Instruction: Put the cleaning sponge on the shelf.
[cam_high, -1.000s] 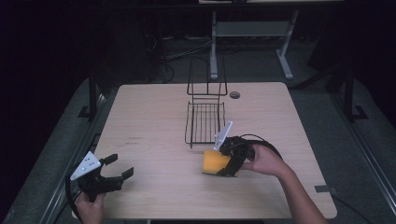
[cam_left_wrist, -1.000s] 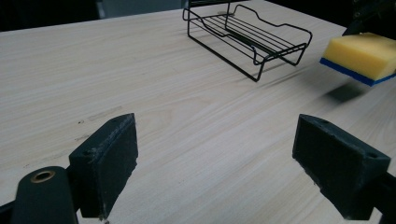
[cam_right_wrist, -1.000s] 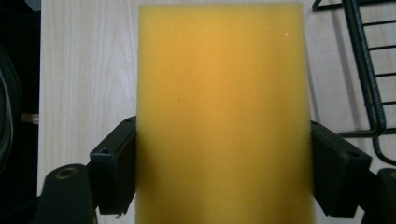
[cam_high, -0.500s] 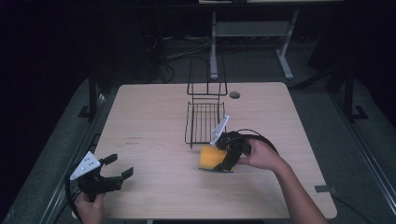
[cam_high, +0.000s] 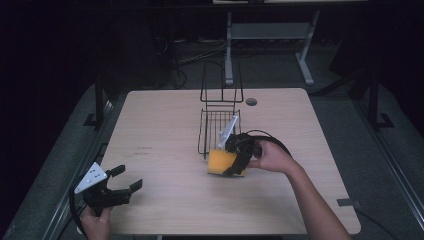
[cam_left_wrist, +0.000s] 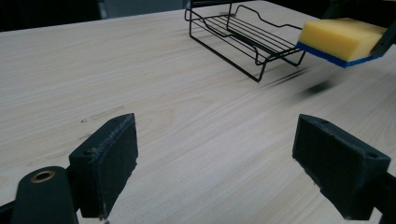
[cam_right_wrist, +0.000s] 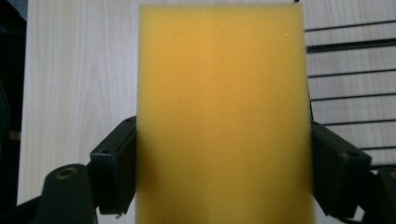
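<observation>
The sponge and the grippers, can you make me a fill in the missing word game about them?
1. The right hand-held gripper is shut on a sponge whose top is coloured ____.
2. The thin layer under the sponge, seen from the left gripper view, is coloured ____.
3. The left hand-held gripper has its jaws ____ with nothing between them.
4. The black rack next to the sponge is made of ____.

Missing words: yellow; blue; open; wire

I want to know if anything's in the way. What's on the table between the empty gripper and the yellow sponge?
Nothing: bare table lies between the open left gripper and the sponge, as the high view shows.
</observation>
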